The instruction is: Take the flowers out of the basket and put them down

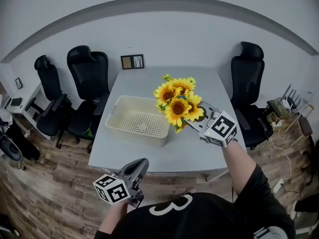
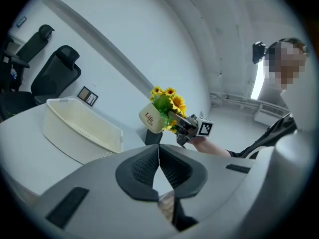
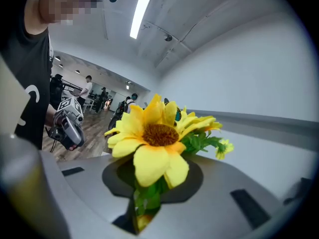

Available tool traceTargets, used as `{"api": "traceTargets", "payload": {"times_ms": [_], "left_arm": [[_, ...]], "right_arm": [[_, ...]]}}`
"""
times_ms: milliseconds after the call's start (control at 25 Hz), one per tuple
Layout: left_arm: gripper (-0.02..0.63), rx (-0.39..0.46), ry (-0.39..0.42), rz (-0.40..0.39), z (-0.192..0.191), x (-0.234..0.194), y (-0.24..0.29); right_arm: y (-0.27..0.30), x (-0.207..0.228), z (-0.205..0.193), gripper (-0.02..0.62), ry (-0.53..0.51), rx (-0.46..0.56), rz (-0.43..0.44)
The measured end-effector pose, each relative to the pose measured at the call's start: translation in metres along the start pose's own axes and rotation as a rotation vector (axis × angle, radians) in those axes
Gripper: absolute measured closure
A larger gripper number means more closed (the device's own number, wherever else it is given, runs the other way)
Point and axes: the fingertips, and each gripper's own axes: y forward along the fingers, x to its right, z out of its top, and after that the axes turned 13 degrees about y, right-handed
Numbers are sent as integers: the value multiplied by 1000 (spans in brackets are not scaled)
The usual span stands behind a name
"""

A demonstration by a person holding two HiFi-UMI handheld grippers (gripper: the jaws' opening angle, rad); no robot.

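Just right of the basket (image 1: 134, 134), right tongs (image 1: 191, 124) clamp the potted sunflowers (image 1: 177, 101) by the stems, so they could slip; left tongs (image 1: 142, 164) closed, empty.

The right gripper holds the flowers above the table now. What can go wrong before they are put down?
1. The right gripper seems shut on the stems of the flowers, not on the pot; the pot could slip off or swing.
2. The pot hangs tilted, so it may topple when it meets the table.
3. The flowers hang close by the rim of the basket and might catch on it.
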Motion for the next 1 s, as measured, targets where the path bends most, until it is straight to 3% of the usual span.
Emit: {"api": "traceTargets", "payload": {"times_ms": [480, 1000], "left_arm": [[592, -101, -6, -150, -15, 16, 80], [592, -241, -34, -216, -48, 35, 163]], "right_arm": [[-65, 59, -58, 525, 67, -68, -164], [-105, 109, -166, 541, 229, -164, -224]]}}
